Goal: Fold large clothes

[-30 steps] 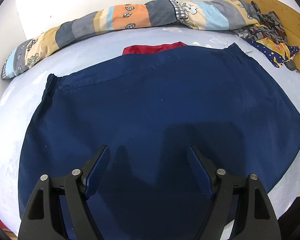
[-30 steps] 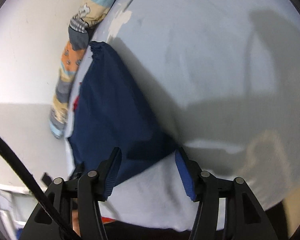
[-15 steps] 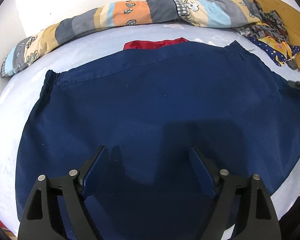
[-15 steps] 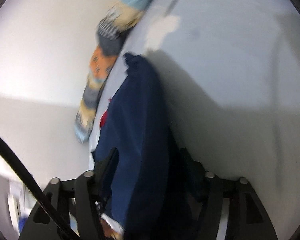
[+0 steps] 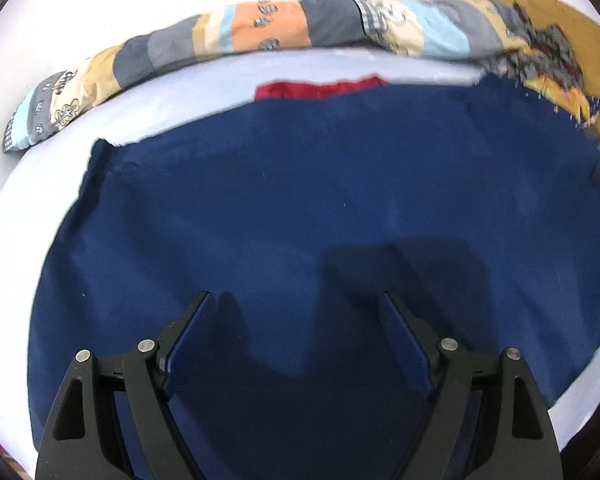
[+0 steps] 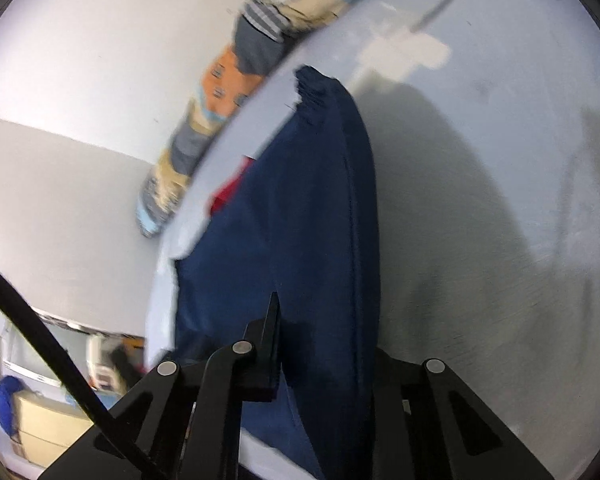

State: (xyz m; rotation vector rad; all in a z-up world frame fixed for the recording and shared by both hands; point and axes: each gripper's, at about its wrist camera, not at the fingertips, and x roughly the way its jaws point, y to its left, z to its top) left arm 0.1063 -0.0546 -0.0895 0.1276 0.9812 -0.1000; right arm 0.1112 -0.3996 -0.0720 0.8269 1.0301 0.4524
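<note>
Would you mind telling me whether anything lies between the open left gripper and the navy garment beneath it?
Nothing visible does. The left gripper hangs open over the navy garment, with only its shadow on the cloth between the fingers. The red cloth peeks out at the far edge, well clear. The right gripper is closing on the garment's edge.

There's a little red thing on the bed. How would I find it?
Look at the pale blue bed with the long patchwork bolster along the wall. In front of the bolster lies a big navy garment. The red cloth peeks out from under its far edge, the only plain red thing there.
</note>
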